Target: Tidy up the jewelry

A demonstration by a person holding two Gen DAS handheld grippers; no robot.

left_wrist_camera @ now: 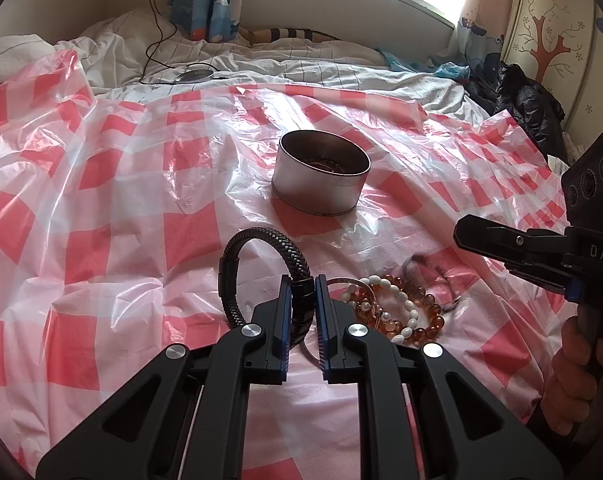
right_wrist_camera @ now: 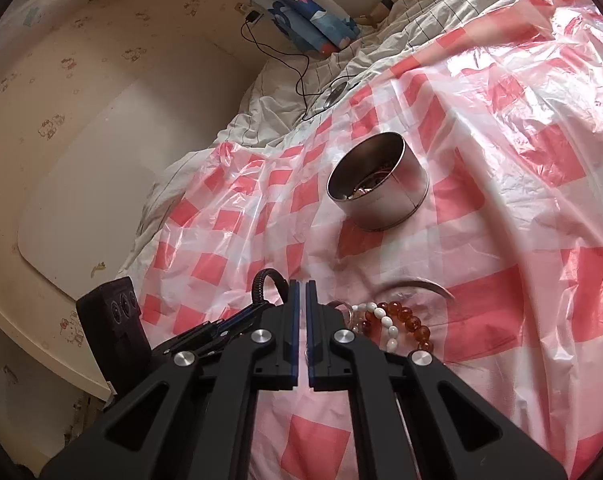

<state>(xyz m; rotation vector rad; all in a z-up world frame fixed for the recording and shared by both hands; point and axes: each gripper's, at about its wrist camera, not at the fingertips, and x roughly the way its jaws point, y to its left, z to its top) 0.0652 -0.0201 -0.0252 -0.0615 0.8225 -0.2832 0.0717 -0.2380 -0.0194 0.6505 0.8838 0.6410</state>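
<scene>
My left gripper point(left_wrist_camera: 303, 284) is shut on a black braided leather bracelet point(left_wrist_camera: 261, 244), held upright just above the red-and-white checked sheet. The bracelet also shows in the right wrist view point(right_wrist_camera: 263, 280). A pile of amber and white bead bracelets point(left_wrist_camera: 397, 312) lies just right of it and shows in the right wrist view point(right_wrist_camera: 393, 322). A round metal tin point(left_wrist_camera: 321, 172) with jewelry inside stands farther ahead; it also shows in the right wrist view point(right_wrist_camera: 377, 180). My right gripper point(right_wrist_camera: 302, 286) is shut and empty; it hovers at the right in the left wrist view point(left_wrist_camera: 473, 236).
The checked plastic sheet point(left_wrist_camera: 121, 200) covers a bed with rumpled white bedding point(left_wrist_camera: 301, 68). A black cable and round charger point(left_wrist_camera: 193, 74) lie behind. A dark jacket point(left_wrist_camera: 521, 100) lies at the right edge. A thin dark hair band point(right_wrist_camera: 421, 288) lies near the beads.
</scene>
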